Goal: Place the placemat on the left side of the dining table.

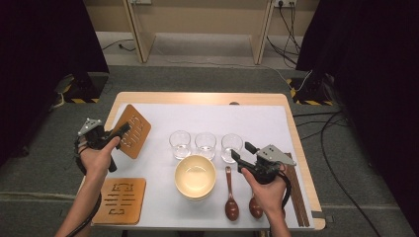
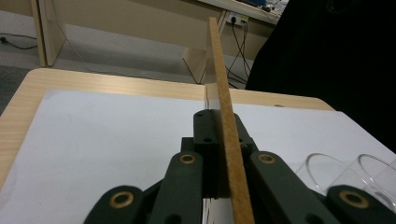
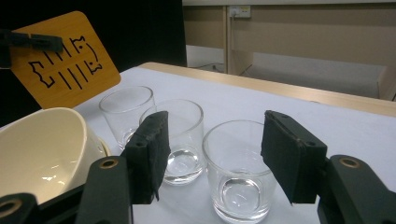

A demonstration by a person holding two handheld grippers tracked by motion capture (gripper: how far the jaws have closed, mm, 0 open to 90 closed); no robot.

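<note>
Three clear glasses in a row mid-table: left glass (image 1: 180, 143), middle glass (image 1: 205, 145), right glass (image 1: 231, 147), all upright, nothing in them that I can make out. Cream bowl (image 1: 195, 176) just in front of them looks to be the top of a stack, inside bare. Two dark wooden spoons (image 1: 231, 196) lie right of the bowl, chopsticks (image 1: 296, 190) along the right edge.

Left gripper (image 1: 120, 133) has its jaws pinched nearly closed on the wooden trivet (image 1: 132, 131) (cut-out slot pattern), which is held up off the table at the back left, edge-on in the left gripper view (image 2: 227, 126). A second trivet (image 1: 120, 200) lies flat at the front left corner.

Right gripper (image 1: 243, 152) has its jaws wide apart, gripping nothing, just beside the right glass (image 3: 239, 170).

White sheet (image 1: 163, 202) covers a light wooden table (image 1: 197, 98). Grey carpet floor, black curtains both sides, cables at the right, a wooden desk frame behind.
</note>
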